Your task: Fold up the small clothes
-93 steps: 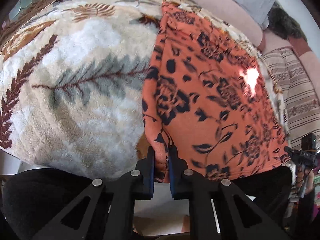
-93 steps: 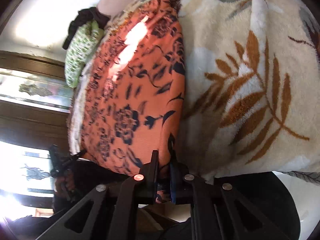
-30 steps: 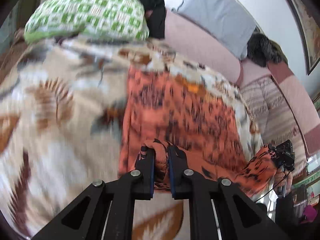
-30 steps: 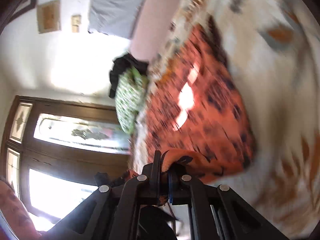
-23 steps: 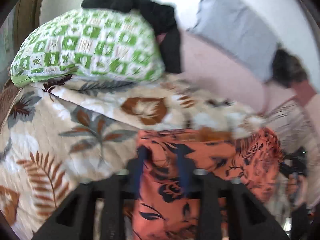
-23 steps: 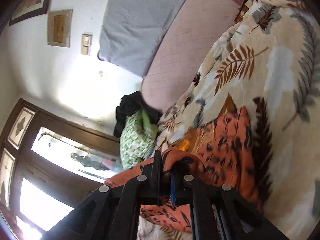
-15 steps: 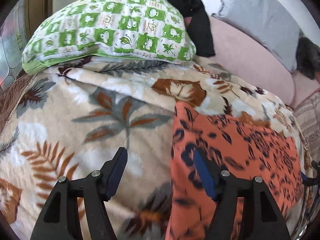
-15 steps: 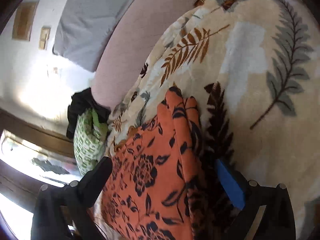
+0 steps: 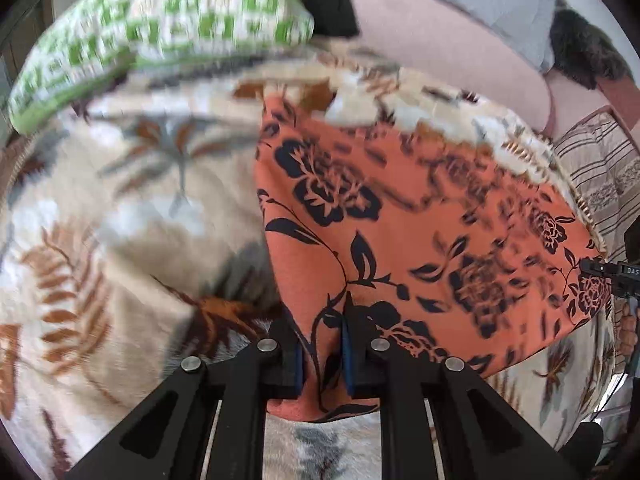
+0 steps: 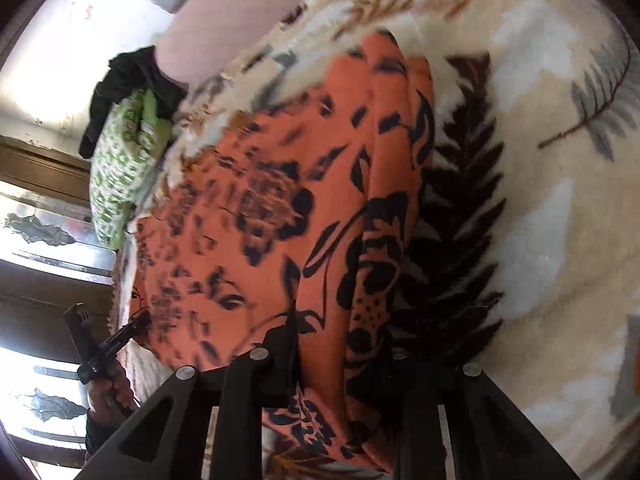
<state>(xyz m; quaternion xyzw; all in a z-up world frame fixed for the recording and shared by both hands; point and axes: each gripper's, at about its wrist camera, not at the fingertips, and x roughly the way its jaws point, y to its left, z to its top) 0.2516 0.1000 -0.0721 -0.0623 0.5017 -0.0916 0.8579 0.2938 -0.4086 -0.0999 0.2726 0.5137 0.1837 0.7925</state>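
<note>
Jaws of the left gripper [image 9: 320, 344] had just been closing and pinched the near edge of the orange floral garment [image 9: 420, 220]. The right gripper [image 10: 344, 364] likewise had been closing and clamped its other near edge. The garment lay on the leaf-patterned blanket [image 9: 120, 200], with a green checked pillow [image 9: 160, 20] beyond; no container was visible.

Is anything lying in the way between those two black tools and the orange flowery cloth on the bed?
Nothing visible does. The left tool has just closed its jaws with a fold of the orange cloth between them, and the right tool has done the same at the cloth's other near corner. Only the leafy blanket lies beneath.
</note>
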